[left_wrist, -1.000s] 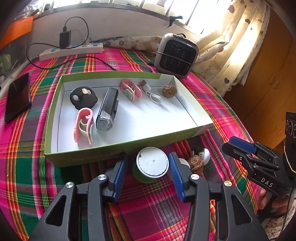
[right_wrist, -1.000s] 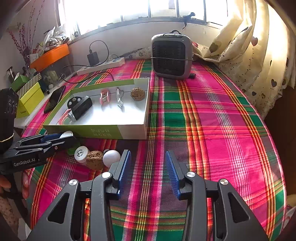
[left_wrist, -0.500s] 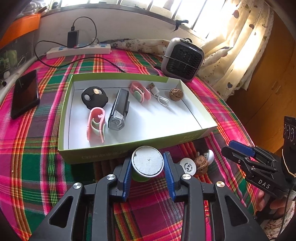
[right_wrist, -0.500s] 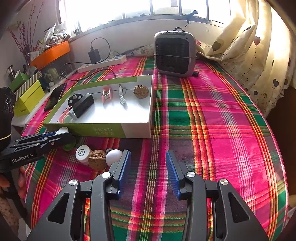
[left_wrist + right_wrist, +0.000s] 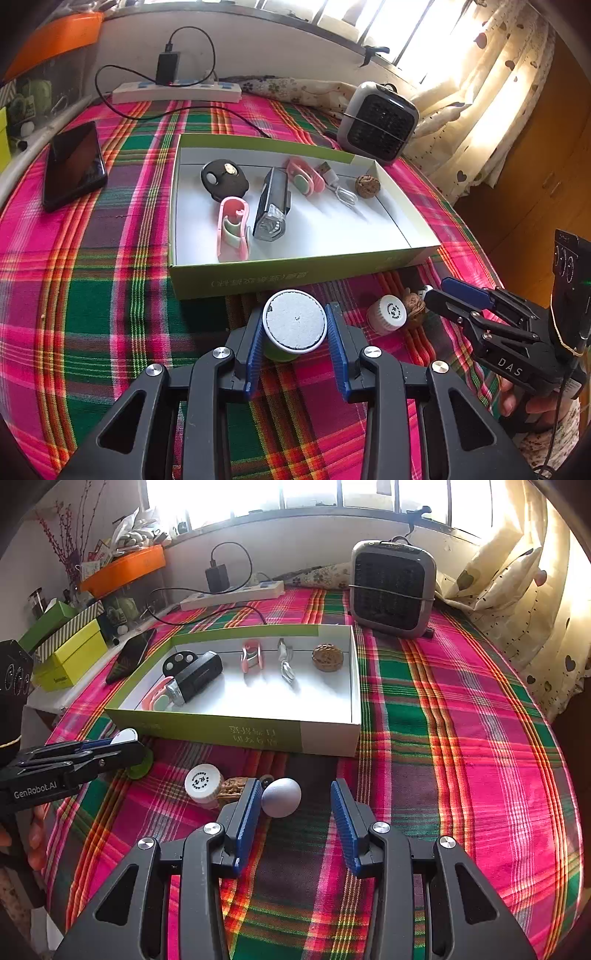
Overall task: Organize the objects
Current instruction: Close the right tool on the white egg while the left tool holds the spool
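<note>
Since a second ago, the left gripper has closed its fingers, which now clamp the sides of a small green cup with a white foil lid, just in front of the green and white box. Over the same second the right gripper has slid closer to a white egg-shaped ball; its fingers stand apart, the ball lying between them, touching or nearly touching the left finger. Beside the ball are a walnut and a white bottle cap. Inside the box lie a black light, two pink clips, a black disc, a cable and another walnut. All sit on a counter with a bright plaid cloth. A small heater stands behind the box.
</note>
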`<state>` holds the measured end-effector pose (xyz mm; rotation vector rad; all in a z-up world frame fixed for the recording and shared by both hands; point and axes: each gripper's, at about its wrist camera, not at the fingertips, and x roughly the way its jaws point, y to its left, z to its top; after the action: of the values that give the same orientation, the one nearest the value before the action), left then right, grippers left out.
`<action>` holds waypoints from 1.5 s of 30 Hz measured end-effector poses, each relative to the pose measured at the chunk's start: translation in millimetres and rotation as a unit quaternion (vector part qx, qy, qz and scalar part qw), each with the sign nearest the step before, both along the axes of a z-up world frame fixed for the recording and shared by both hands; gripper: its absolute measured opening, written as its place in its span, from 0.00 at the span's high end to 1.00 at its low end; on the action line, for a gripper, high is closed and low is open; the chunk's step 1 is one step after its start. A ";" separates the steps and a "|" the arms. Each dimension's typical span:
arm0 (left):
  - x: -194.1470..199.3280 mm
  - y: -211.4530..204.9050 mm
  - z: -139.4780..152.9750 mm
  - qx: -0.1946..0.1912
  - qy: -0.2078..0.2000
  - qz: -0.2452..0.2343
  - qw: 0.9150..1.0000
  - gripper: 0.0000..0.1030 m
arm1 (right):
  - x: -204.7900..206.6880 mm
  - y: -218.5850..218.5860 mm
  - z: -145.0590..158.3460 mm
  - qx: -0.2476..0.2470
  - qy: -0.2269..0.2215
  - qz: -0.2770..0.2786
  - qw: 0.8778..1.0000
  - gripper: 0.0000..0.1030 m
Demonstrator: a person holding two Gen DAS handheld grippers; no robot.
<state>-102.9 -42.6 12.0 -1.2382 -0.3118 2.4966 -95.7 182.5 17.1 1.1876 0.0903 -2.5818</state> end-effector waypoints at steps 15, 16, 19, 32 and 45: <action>-2.7 -1.7 -3.1 0.006 -0.003 -0.001 1.000 0.71 | -13.6 0.3 -13.6 0.016 -0.015 -0.010 1.000 0.61; -3.4 -1.7 -3.3 0.005 -0.003 -0.001 1.000 0.71 | -14.2 -0.4 -13.8 0.018 -0.015 -0.008 1.000 0.61; -5.7 -2.4 -4.0 0.007 -0.004 0.001 1.000 0.70 | -16.8 -1.9 -14.2 0.021 -0.015 -0.004 1.000 0.54; -11.7 -0.8 -6.3 0.007 -0.007 0.006 1.000 0.65 | -26.0 -9.3 -15.1 0.037 -0.014 0.002 0.999 0.50; -12.1 0.1 -7.3 0.002 -0.001 0.007 1.000 0.66 | -24.3 -11.2 -14.4 0.035 -0.011 0.014 0.999 0.70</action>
<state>-115.0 -42.5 4.7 -1.2418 -0.3263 2.5060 -120.0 171.3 2.7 1.2285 0.1918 -2.5600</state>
